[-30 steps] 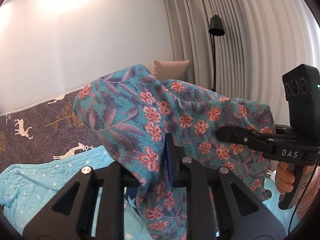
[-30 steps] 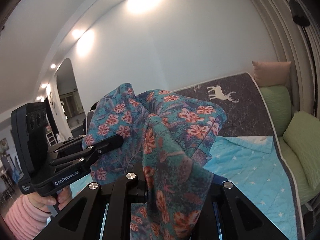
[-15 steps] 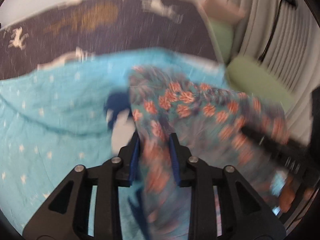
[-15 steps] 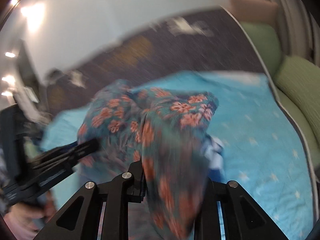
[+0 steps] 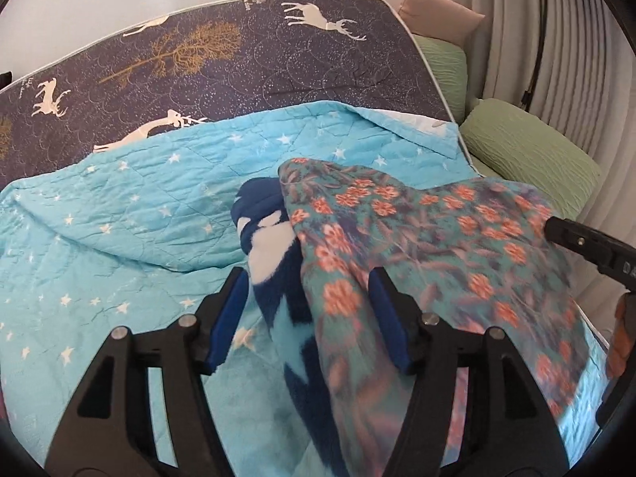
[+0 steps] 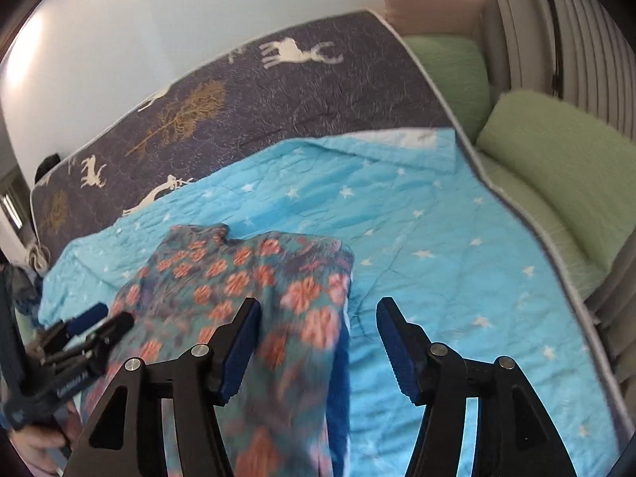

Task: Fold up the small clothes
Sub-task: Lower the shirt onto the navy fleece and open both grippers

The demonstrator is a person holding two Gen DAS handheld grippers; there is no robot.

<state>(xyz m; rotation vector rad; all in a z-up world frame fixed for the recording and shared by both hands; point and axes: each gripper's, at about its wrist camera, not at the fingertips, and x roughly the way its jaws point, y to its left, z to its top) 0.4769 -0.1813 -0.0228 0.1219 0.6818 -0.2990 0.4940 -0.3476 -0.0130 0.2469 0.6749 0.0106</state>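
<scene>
Across the blue star quilt (image 5: 119,214), both the left gripper (image 5: 306,318) and right gripper (image 6: 318,342) gape wide, floral garment (image 5: 397,238) draped between.

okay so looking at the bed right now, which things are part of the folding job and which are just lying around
Job: teal floral garment, left gripper, right gripper, both open.

Lying about: navy-and-white fleece cloth, light blue star quilt, green pillows, pink cushion.

Left tool (image 5: 308,318) wide open, floral garment (image 5: 417,246) draped between its blue pads over a navy-white cloth (image 5: 270,254) on the star quilt (image 5: 119,214). Right tool (image 5: 588,246) at garment's right edge.
</scene>
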